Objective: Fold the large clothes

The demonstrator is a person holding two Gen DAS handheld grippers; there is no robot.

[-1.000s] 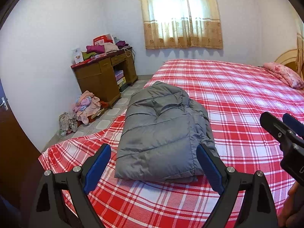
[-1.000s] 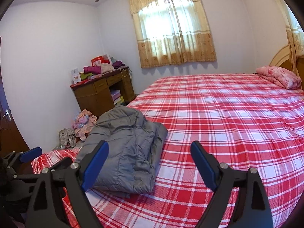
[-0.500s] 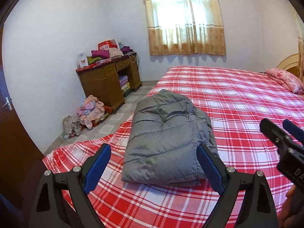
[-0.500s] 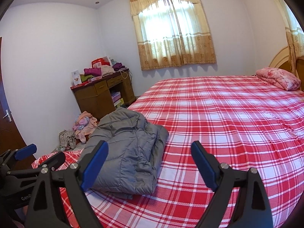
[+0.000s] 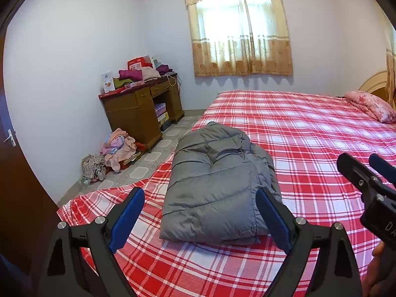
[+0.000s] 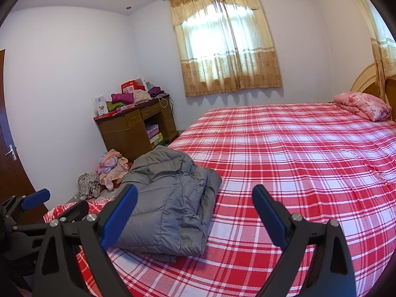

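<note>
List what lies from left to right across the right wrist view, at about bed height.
Door handle → clothes pile on the floor → grey padded jacket → red plaid bedspread → pink pillow.

One folded grey jacket (image 5: pixel 217 188), one plaid bed (image 5: pixel 309 128) — one pink pillow (image 5: pixel 368 105), one wooden desk (image 5: pixel 138 109), two tongs.

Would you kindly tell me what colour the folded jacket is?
Grey; the folded jacket shows best in the left wrist view.

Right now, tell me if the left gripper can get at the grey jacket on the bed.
Probably yes. The left gripper is open and empty, with the folded grey jacket straight ahead on the bed; nothing lies between them. The right gripper stays off to the side.
</note>
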